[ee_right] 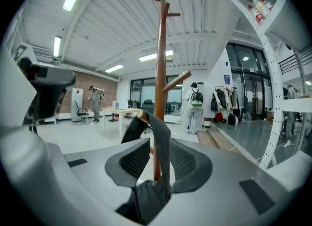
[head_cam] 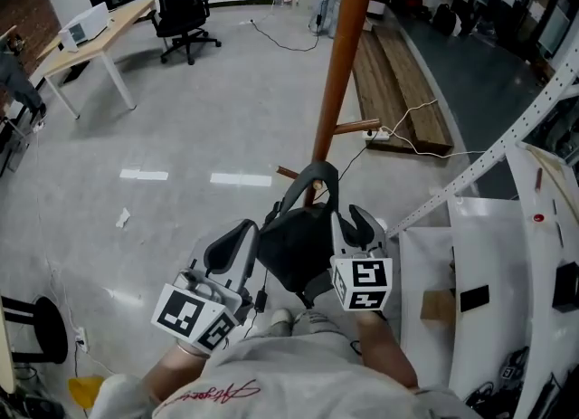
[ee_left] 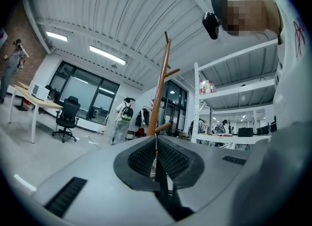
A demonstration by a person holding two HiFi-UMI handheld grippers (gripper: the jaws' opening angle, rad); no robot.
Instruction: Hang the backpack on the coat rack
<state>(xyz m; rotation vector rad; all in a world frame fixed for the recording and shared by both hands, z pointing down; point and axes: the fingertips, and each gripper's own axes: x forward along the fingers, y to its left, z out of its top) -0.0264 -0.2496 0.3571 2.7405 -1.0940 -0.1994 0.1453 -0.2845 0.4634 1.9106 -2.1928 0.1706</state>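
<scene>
Black backpack (head_cam: 294, 245) hangs between the grippers, close by the rack (head_cam: 339, 73); its loop (head_cam: 318, 169) seems hooked on a low peg (head_cam: 287, 173). Left gripper (ee_left: 156, 144) is clenched on a strap. Right gripper (ee_right: 155, 159) is released, loop slack between its jaws. Seat the loop past the peg tip, then ease the weight down.

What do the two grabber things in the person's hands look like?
Both the left gripper and the right gripper have smooth light grey plastic shells with two curved jaws. Their inner pads are dark and bumpy like mesh. Each carries a white cube printed with black square markers. The person wears a pale grey top with red writing.
</scene>
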